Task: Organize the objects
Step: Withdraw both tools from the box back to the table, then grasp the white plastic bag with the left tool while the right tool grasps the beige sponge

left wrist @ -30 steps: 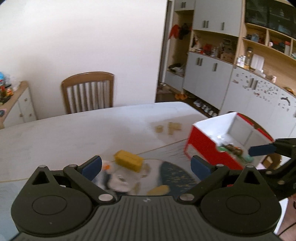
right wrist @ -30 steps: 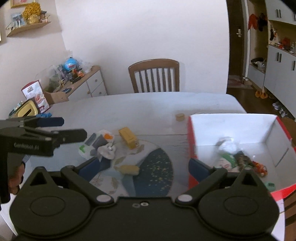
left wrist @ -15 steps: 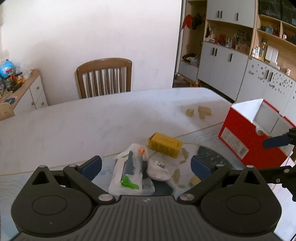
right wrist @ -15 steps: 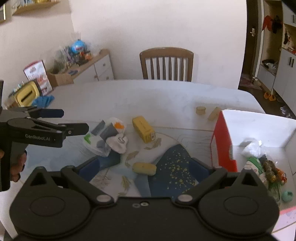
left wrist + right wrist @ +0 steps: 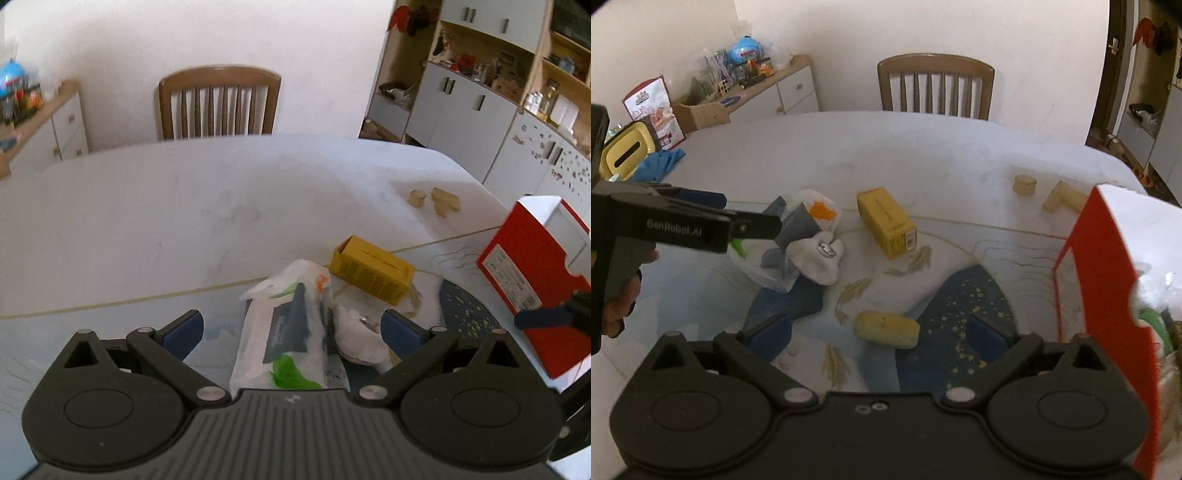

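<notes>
- Two grippers work a cluttered table: the left gripper (image 5: 291, 326), jaws spread wide and empty, frames a plastic-wrapped packet (image 5: 286, 332) at lower centre of its view; the right gripper (image 5: 881, 334), equally wide and empty, frames a pale oblong piece (image 5: 886, 329) at lower centre of its own.
- Sorting appears mid-way: the red box (image 5: 1108, 295) at the right edge already holds some items, while the packet, a white lump (image 5: 818, 260) touching it, and a yellow carton (image 5: 886, 221) just beside them remain on the patterned mat (image 5: 960, 302).
- Next, by this reading, each gripper must drop lower and close on its target before carrying it right to the box.
- Small tan blocks (image 5: 1045, 192) lie on the bare white tabletop (image 5: 184, 206), upper right.
- Beyond it stand a wooden chair (image 5: 218, 105), a crowded sideboard (image 5: 757, 88) at upper left, and grey cabinets (image 5: 472, 107) at upper right.
</notes>
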The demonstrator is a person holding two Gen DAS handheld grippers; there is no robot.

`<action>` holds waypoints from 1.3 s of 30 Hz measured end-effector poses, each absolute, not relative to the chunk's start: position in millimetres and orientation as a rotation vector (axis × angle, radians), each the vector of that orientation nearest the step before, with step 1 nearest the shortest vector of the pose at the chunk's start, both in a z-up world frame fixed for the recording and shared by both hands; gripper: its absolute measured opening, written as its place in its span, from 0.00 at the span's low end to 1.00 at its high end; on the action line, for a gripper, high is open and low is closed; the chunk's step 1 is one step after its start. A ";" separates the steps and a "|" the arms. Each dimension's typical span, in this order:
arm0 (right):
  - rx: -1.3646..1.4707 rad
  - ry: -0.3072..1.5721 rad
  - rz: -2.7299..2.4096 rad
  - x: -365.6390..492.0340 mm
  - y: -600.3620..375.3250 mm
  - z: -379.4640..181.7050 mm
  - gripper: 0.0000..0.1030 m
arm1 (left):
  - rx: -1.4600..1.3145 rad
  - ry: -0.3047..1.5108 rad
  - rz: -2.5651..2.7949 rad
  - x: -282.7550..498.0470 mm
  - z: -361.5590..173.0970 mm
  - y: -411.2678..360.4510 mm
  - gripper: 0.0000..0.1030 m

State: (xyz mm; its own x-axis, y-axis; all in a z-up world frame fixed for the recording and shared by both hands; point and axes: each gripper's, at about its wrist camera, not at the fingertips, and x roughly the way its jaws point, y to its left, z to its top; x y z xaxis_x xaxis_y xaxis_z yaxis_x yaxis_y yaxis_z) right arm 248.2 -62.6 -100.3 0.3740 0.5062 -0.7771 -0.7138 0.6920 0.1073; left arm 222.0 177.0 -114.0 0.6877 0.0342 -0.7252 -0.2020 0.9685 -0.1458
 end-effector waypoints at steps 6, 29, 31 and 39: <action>-0.255 0.937 0.772 259.8 -53.0 -118.0 0.90 | -0.281 0.848 0.151 238.3 -132.7 194.4 0.99; -0.278 0.969 0.733 267.2 -40.6 -137.1 0.49 | -0.409 0.861 0.138 242.9 -142.7 201.5 0.38; -0.278 0.971 0.731 266.9 -42.4 -137.0 0.49 | -0.400 0.859 0.140 241.6 -142.0 200.2 0.36; -0.279 0.949 0.731 257.5 -50.0 -126.3 0.49 | -0.378 0.836 0.154 227.9 -125.9 199.6 0.32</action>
